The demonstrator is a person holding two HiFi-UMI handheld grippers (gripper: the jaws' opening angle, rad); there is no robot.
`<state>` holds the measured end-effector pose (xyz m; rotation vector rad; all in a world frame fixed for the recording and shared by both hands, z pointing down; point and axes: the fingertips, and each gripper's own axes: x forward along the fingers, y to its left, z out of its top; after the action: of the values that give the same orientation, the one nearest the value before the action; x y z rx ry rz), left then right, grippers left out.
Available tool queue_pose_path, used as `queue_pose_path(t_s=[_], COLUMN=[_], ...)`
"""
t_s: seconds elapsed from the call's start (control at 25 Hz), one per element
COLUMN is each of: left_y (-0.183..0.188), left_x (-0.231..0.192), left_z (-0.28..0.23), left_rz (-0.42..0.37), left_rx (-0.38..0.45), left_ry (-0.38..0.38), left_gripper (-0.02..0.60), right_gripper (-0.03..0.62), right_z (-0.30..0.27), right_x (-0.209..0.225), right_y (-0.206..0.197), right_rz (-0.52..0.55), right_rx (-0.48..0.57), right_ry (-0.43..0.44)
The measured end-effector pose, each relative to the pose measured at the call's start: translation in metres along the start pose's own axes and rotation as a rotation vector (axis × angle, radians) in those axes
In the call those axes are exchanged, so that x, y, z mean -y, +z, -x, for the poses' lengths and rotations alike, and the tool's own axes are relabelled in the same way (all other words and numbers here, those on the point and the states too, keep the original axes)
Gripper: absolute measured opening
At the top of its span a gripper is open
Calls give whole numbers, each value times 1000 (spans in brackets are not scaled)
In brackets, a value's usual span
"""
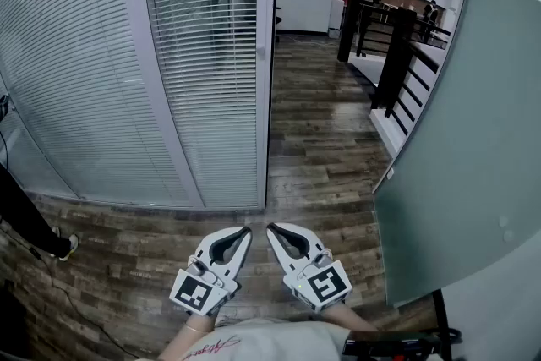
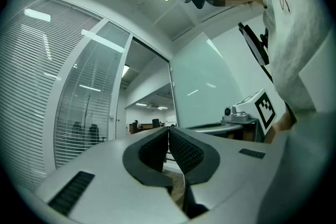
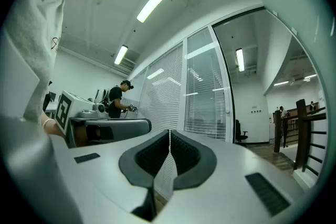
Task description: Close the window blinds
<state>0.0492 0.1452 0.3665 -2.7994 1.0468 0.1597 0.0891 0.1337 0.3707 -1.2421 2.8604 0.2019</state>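
White slatted window blinds hang behind the glass partition on the left: a wide panel (image 1: 76,80) and a narrower one (image 1: 211,55) beside the doorway. Dark shapes show through the narrower panel's slats. Both grippers sit low in the head view, close to the person's body and well back from the blinds. My left gripper (image 1: 245,231) is shut, its ribbed pads meeting at the tip (image 2: 168,131) with nothing between them. My right gripper (image 1: 272,228) is also shut and empty, and past its tip (image 3: 169,132) the blinds (image 3: 163,92) show in the right gripper view.
A frosted glass panel (image 1: 456,139) stands close on the right. A dark railing (image 1: 393,55) runs along the far right of the wood floor (image 1: 330,148). A bystander's leg and shoe (image 1: 59,245) are at the left edge, and a person in black (image 3: 116,99) stands further off.
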Motion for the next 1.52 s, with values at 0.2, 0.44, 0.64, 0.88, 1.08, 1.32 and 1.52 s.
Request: queue_pose_path(t_s=[0.2, 0.44, 0.64, 0.88, 1.08, 1.32, 1.52], left_y=[-3, -5, -7, -17, -49, -61, -76], left_x=[-2, -3, 0, -16, -30, -65, -117], left_z=[0, 1, 3, 5, -18, -51, -74], left_rz=[18, 33, 40, 79, 75, 76, 80], left_rx=[9, 6, 11, 1, 24, 45, 48], left_ry=[6, 10, 14, 34, 18, -10, -12], left_gripper=[17, 17, 17, 17, 17, 17, 17], right_gripper=[25, 25, 25, 26, 26, 26, 26], right_z=[-2, -2, 1, -6, -18, -49, -100], right_x=[-2, -5, 0, 18, 45, 81, 118], right_y=[-2, -7, -19, -31, -68, -79, -94], right_rz=[-4, -14, 10, 43, 70, 116, 141], right_rx=[-17, -24, -56, -91, -104, -116, -147], right_ry=[-11, -6, -3, -65, -98, -151, -170])
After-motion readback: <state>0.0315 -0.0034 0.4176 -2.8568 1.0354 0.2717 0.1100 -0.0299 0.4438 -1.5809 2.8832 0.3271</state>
